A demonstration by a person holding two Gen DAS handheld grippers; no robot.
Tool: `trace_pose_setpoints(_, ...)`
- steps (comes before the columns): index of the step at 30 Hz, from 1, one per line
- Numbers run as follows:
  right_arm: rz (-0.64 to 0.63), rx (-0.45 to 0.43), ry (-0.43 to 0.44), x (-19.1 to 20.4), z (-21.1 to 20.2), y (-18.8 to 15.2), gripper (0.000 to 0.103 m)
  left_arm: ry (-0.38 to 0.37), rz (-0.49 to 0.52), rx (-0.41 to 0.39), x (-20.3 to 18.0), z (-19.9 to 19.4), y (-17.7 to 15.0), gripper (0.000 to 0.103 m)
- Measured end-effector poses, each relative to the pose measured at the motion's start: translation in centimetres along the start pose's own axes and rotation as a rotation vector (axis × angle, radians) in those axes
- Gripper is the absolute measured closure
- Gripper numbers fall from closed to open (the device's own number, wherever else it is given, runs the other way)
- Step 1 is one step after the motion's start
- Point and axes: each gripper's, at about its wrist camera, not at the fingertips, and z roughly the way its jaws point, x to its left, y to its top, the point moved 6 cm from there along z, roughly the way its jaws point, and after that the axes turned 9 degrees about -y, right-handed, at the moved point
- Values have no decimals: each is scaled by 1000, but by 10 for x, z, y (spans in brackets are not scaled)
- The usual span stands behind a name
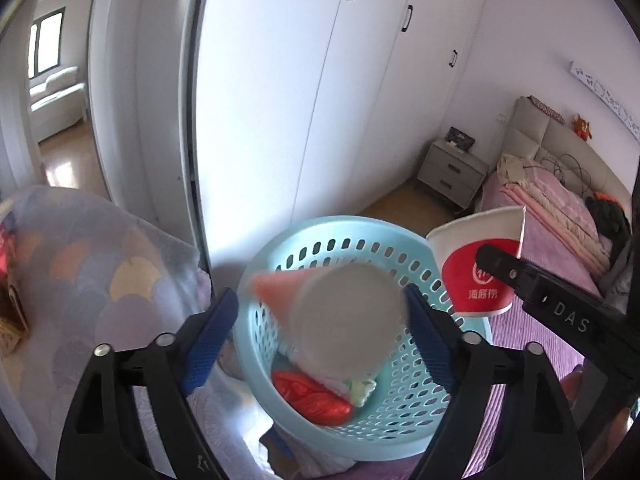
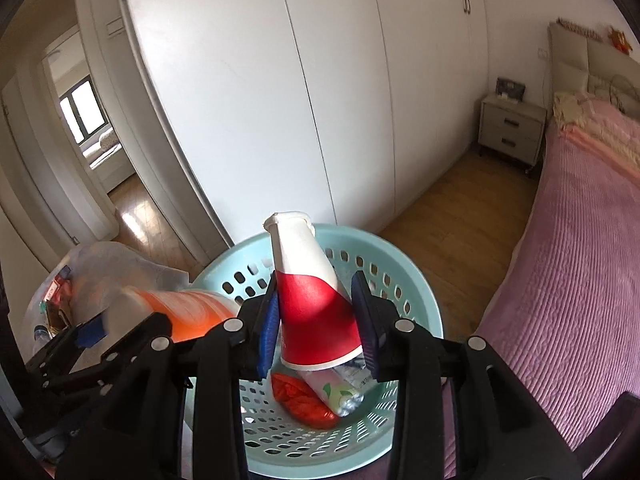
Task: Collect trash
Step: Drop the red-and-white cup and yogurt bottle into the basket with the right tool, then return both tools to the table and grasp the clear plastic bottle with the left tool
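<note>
A light blue perforated basket (image 1: 360, 236) (image 2: 404, 256) sits below both grippers. In it lie a crumpled red wrapper (image 2: 300, 400) and a plastic bottle with a green label (image 2: 340, 394). My left gripper (image 1: 320, 296) is open above the basket. A blurred orange paper cup (image 1: 344, 320) (image 2: 188, 312) shows between its blue pads, base toward the camera, with a gap on its left side. My right gripper (image 2: 316, 280) is shut on a squashed red and white paper cup (image 2: 316, 308) (image 1: 480, 280), held rim away from the camera over the basket.
White wardrobe doors (image 2: 320, 100) stand behind the basket. A bed with a purple cover (image 2: 572, 300) runs along the right, a grey nightstand (image 2: 512, 128) beyond it. A translucent bag holding rubbish (image 2: 96, 272) lies at the left, near an open doorway (image 2: 92, 128).
</note>
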Motion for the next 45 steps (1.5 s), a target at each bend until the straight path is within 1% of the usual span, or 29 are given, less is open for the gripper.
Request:
trace_pose_setpoints(2,13,12,6,-2,4,-1,71,3,-8,-3,-3,1,-2,21)
trace_pose_setpoints(3,15,15,1,-2,5,-1,68,-1,-13,-7,0,-2,-2,21)
trace_pose_setpoints(4,17,14,1,-3,5,-2,60,-4,-17,-11,1,-5,-3,21)
trace_pose_setpoints(5,19,10,2,-2,3,-2,57,-6,-20,-15,3,-7,-2,21)
trace_pose_setpoints(11,-4,-10,15,9,-7,-2,56,9,-36,-61,10,-29,-1,21)
trace_pose_setpoints(15,-27,-29,28,22,-17,-1,56,18,-49,-88,20,-54,-3,21)
trace_pose_setpoints(19,-47,-41,52,38,-26,-2,56,68,-67,-139,35,-87,-3,21)
trace_pose_setpoints(22,-73,-44,73,55,-30,-5,56,118,-93,-158,50,-110,-3,20)
trace_pose_setpoints(24,-99,-44,94,70,-33,-9,56,165,-120,-159,66,-128,-6,19)
trace_pose_setpoints(28,-151,-51,127,99,-39,-16,56,247,-196,-190,98,-160,-13,17)
trace_pose_setpoints(31,-192,-46,167,122,-42,-22,56,334,-261,-165,126,-178,-23,16)
trace_pose_setpoints(34,-239,-49,203,148,-49,-30,56,399,-334,-154,153,-193,-32,16)
trace_pose_setpoints(37,-279,-38,251,174,-55,-40,56,416,-399,-133,176,-200,-43,16)
trace_pose_setpoints(39,-315,-32,281,190,-58,-46,56,411,-432,-120,187,-201,-52,16)
trace_pose_setpoints(41,-358,-42,301,207,-62,-52,56,407,-458,-109,194,-196,-58,16)
trace_pose_setpoints(45,-430,-45,347,235,-68,-63,56,424,-491,-83,209,-182,-67,16)
